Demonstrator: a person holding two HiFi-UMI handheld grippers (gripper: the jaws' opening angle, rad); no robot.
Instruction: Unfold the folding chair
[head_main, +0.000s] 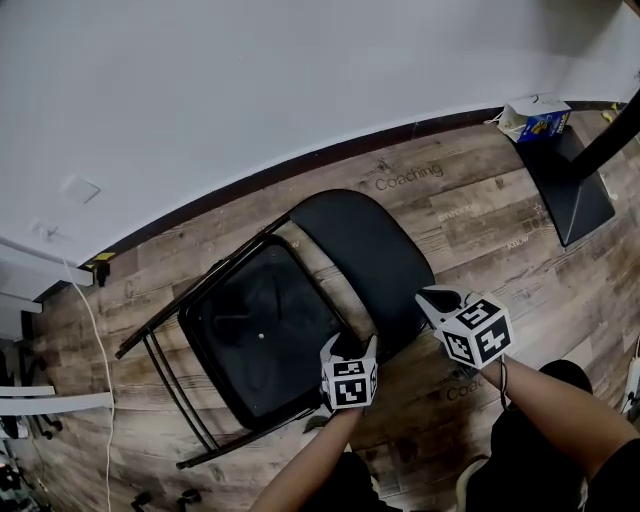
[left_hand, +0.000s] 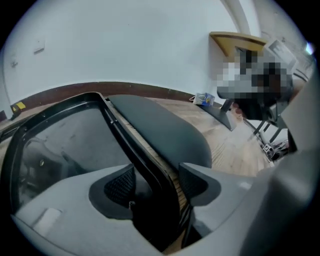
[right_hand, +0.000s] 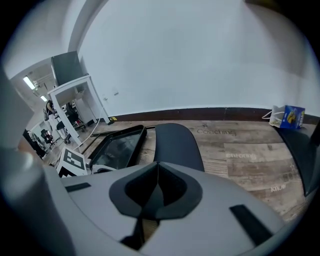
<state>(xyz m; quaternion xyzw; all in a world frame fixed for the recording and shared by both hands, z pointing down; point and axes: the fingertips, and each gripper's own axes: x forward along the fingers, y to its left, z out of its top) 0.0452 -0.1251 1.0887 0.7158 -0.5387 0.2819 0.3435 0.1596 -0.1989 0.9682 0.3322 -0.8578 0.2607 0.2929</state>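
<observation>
1. Wood-plank floor (head_main: 500, 270), on which I read the lettering "Coaching" (head_main: 408, 177).
2. White wall (head_main: 300, 80), with a dark baseboard (head_main: 330, 157) along its foot.
3. Blue-and-white package (head_main: 535, 120) at the baseboard, just beside a black base plate (head_main: 572, 195).
4. White cable (head_main: 101, 340) trailing over the floor at my left.

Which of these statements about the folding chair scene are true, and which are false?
1. The black metal folding chair lies on the wood-plank floor. True.
2. The left hand-held gripper is shut with nothing between its jaws. False: its jaws stand apart, with the chair's black frame tube between them.
3. The right hand-held gripper has its jaws together. True.
4. The small blue-and-white package sits on the chair. False: it is beside the wall, away from the chair.
</observation>
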